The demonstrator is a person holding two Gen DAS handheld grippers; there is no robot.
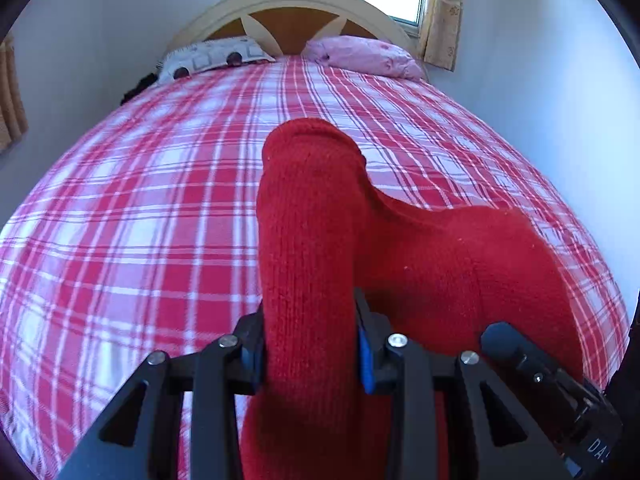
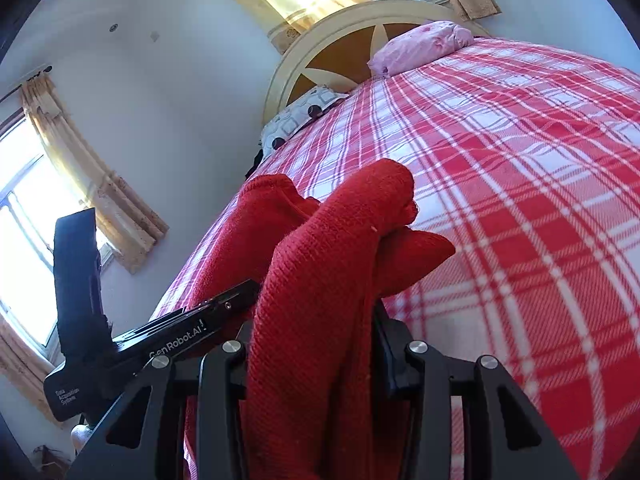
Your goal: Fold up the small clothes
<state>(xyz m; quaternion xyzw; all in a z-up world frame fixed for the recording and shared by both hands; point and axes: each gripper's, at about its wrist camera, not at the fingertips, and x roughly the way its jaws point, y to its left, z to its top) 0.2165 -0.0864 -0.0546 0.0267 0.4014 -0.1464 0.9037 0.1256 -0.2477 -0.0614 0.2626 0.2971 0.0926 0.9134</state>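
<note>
Red knit garment [image 2: 316, 280] clamped beside "GenRobot.AI" lettering on left gripper [image 2: 176, 344].

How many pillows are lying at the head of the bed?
2. A white pillow with dark circle and square patterns lies at the left by the headboard, and a pink crumpled pillow lies at the right. Others may be hidden beyond the bed's edge.

A garment [image 1: 320, 220] hangs between both tongs above the bed [image 1: 140, 200] — two pillows [image 1: 212, 56] lie side by side against the headboard [image 1: 288, 8] behind.
</note>
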